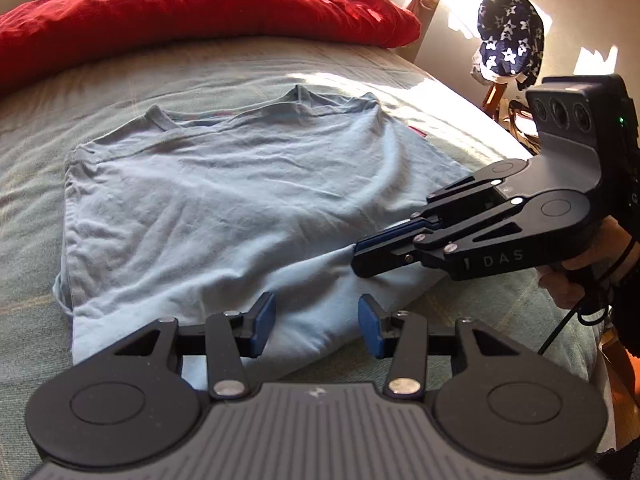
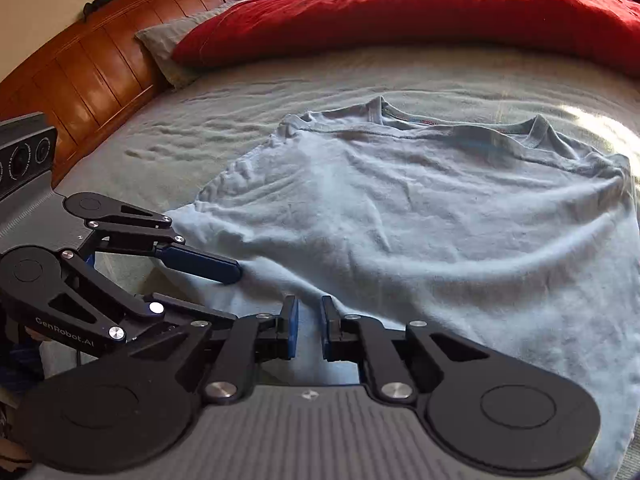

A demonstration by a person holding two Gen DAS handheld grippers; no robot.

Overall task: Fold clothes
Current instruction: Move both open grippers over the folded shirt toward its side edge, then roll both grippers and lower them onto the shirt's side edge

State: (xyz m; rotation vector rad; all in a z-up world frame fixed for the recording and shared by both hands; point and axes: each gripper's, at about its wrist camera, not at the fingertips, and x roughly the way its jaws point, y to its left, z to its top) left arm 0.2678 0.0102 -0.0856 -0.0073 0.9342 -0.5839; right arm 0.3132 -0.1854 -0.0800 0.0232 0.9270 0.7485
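Lying flat on the bed (image 1: pixel 36 168) with collar toward the red pillow (image 1: pixel 200 12), the blue T-shirt (image 1: pixel 208 200) is stretching away from both tongs at its hem: left tongs (image 1: pixel 316 326) gaping over it, right tongs (image 2: pixel 310 332) pinching it nearly closed.

Sunlit bed (image 2: pixel 240 92) with wooden headboard (image 2: pixel 92 60) and red duvet (image 2: pixel 400 12).

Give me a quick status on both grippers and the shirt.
Left gripper open over the hem of the light blue T-shirt. Right gripper shut at the shirt's near right edge; whether it pinches cloth, cannot tell. Shirt flat on bed, unfolded. Nothing on it.
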